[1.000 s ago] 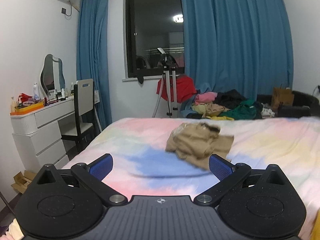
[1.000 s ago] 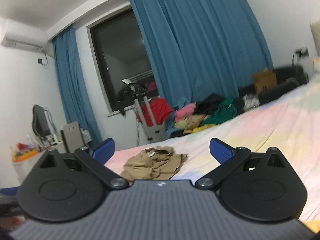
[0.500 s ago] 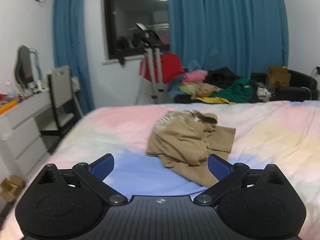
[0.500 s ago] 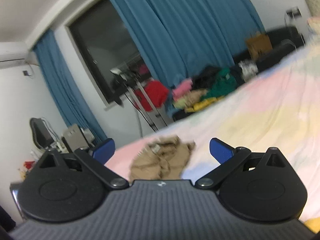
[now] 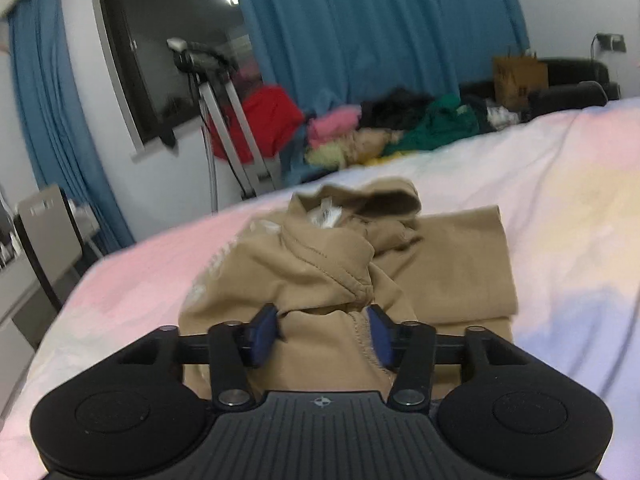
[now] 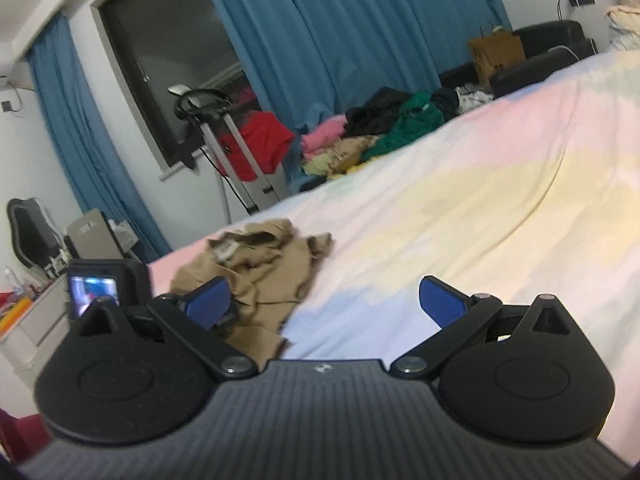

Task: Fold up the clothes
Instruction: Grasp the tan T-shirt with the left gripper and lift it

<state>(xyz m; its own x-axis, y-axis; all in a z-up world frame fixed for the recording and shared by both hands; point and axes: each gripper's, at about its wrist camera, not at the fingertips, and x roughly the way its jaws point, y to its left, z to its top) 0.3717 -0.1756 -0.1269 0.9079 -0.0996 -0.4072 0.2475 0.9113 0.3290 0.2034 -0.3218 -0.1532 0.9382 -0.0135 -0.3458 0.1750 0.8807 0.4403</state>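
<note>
Left gripper (image 5: pixel 323 330) has come right down onto the crumpled tan garment (image 5: pixel 344 264), which a second ago lay well ahead of it on the bed (image 5: pixel 560 208). Its fingers (image 5: pixel 264 330), wide then, are now narrowed and closing, with a fold of tan cloth and a stitched hem bunched between them. The pads look to be just at the cloth. I can't tell yet if they pinch it, so I count this as closing around the near edge, not a firm hold.

Right gripper (image 6: pixel 326 300) has also dropped and come closer. The garment (image 6: pixel 256 276) now sits low and to the left in its view, nearer than before. Its fingers (image 6: pixel 442 300) stand wide with nothing between them but the pastel bedsheet. The left finger overlaps the cloth's edge in the view; touching or not, can't say. The left gripper's camera screen (image 6: pixel 92 292) shows at the left edge of the right view, so the two grippers are close side by side.

Garment: still a loose heap in the middle of the pastel bed, label and neck opening facing up at the far end, one flatter panel spread to the right. Nothing is folded yet.

Meaning for the task: the reach is over and the first grab is starting. Likely the left takes the near hem, and the right still needs a second hold before the piece can be lifted and spread flat. Risk is the left pinching several layers of the bunch at once.

The pile of other clothes (image 5: pixel 392 132) beyond the bed's far edge is untouched.
</note>
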